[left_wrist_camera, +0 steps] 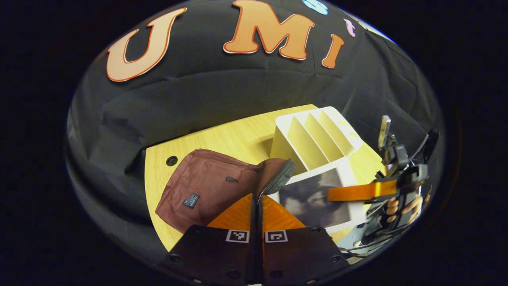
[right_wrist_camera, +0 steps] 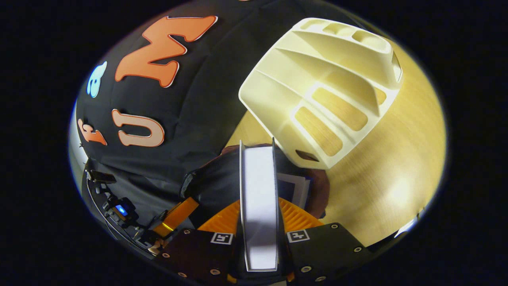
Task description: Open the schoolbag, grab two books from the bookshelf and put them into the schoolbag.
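We judged the stiff book [right_wrist_camera: 258, 206], clamped edge-on in our right tongs [right_wrist_camera: 258, 216], manageable; left tongs [left_wrist_camera: 257, 210], at six o'clock, pinched the soft bag's [left_wrist_camera: 206, 186] flap.

One maroon schoolbag [left_wrist_camera: 206, 190], one white bookshelf [left_wrist_camera: 317, 139] with four slots, one book [right_wrist_camera: 258, 202] between the right gripper's fingers, one wooden table [left_wrist_camera: 226, 139] and two grippers, left [left_wrist_camera: 256, 210] and right [right_wrist_camera: 258, 222].

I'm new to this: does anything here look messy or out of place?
Nothing stands out. The bag lies flat on the table, its edge pinched by the left gripper; the shelf stands upright; the right gripper clamps a book squarely.
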The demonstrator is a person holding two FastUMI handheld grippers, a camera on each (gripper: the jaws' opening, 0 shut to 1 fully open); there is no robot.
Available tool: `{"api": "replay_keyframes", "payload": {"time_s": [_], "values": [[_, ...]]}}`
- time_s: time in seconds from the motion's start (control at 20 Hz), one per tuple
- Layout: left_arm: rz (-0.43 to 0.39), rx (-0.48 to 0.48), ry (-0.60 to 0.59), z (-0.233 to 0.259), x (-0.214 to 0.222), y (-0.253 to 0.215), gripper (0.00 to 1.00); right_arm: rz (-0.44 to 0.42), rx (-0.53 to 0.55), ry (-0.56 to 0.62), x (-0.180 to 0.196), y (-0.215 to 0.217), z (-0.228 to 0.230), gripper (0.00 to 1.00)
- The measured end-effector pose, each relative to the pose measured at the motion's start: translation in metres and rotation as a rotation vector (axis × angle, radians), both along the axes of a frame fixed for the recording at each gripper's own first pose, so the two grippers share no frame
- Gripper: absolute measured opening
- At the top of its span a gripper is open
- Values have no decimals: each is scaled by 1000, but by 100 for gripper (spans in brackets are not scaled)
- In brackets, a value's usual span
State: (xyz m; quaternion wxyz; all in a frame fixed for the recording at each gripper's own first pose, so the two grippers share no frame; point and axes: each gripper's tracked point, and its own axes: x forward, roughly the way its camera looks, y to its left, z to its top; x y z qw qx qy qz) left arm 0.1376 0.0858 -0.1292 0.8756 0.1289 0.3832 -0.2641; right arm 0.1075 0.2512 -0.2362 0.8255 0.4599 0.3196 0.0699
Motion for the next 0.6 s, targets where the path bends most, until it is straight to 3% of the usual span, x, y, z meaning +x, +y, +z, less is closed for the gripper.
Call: {"api": "replay_keyframes", "payload": {"time_s": [0.4,0.55,0.6], "values": [[-57,5,-20,27,-18,-18,1,-109,-5,-63,60,64,-22,35],[-34,-2,-12,22,-12,-15,1,-119,-56,3,63,64,-41,37],[-23,-8,-3,19,-11,-14,1,-125,-97,56,59,58,-53,42]]}}
